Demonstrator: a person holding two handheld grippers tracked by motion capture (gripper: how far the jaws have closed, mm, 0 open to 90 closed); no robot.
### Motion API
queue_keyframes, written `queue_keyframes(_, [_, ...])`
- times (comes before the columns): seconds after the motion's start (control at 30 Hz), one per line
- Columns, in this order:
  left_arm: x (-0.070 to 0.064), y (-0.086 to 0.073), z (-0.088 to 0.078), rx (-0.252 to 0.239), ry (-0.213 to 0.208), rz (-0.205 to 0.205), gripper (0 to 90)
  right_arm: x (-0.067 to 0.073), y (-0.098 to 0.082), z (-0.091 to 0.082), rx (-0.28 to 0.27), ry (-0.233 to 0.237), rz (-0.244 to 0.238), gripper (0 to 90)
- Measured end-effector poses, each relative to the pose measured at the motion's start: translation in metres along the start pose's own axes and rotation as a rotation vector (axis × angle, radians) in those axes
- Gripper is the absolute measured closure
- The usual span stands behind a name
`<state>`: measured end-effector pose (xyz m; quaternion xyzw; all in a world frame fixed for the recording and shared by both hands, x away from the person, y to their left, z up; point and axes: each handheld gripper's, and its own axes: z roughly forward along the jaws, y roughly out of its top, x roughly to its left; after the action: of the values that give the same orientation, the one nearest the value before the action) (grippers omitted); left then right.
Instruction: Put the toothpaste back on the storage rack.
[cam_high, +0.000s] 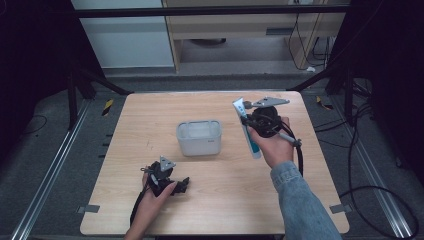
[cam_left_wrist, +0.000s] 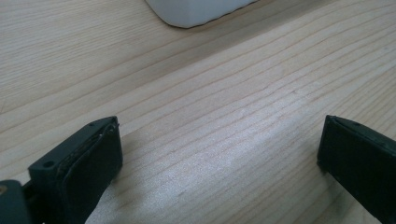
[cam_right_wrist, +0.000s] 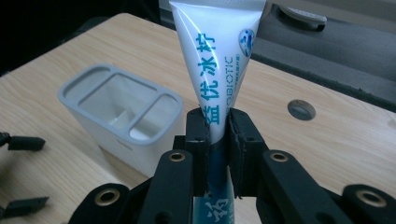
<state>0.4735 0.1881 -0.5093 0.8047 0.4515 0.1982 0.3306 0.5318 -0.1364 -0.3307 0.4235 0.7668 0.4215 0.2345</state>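
My right gripper (cam_right_wrist: 217, 122) is shut on a white and blue toothpaste tube (cam_right_wrist: 215, 56), held upright with its flat crimped end up. From above, the tube (cam_high: 248, 131) hangs in the right gripper (cam_high: 246, 119) over the table's right half, beside a white holder (cam_high: 199, 137) with slots in its top. That holder (cam_right_wrist: 120, 114) stands left of the tube. My left gripper (cam_high: 182, 186) rests low near the table's front left, jaws wide apart over bare wood (cam_left_wrist: 219, 135). One corner of the holder (cam_left_wrist: 196, 11) shows at the top of the left gripper view.
The wooden table (cam_high: 150, 115) has a round hole (cam_right_wrist: 301, 109) near its far right side. Black frame bars and cables surround it on the grey floor. The left gripper's fingertips (cam_right_wrist: 23, 142) show at the left edge of the right gripper view.
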Motion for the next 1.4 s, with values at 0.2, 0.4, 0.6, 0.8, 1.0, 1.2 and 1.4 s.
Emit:
queue_keyframes(0.2, [0.0,0.0,0.0,0.0,-0.002,0.001,0.0,0.007,0.015,0.006,-0.023,-0.004,-0.006,79.4])
queue_keyframes(0.4, [0.0,0.001,0.001,0.0,-0.005,0.002,0.0,0.006,0.023,0.01,-0.057,-0.05,-0.002,79.4])
queue_keyframes(0.6, [0.0,0.001,0.001,-0.003,-0.005,0.0,0.0,0.011,0.03,0.013,-0.078,-0.042,-0.005,79.4])
queue_keyframes(0.8, [0.0,0.001,0.001,-0.003,-0.004,0.0,0.0,0.018,0.038,0.017,-0.113,-0.043,-0.001,79.3])
queue_keyframes(1.0, [0.0,0.001,0.001,0.0,-0.005,0.002,0.0,0.02,0.046,0.019,-0.133,-0.038,-0.004,79.3])
queue_keyframes(1.2, [0.0,0.002,0.002,-0.001,-0.007,0.006,0.0,0.021,0.051,0.022,-0.152,-0.023,-0.008,79.4])
queue_keyframes(1.4, [-0.001,0.002,0.002,-0.001,-0.01,0.006,0.0,0.027,0.062,0.017,-0.182,-0.025,-0.009,79.3])
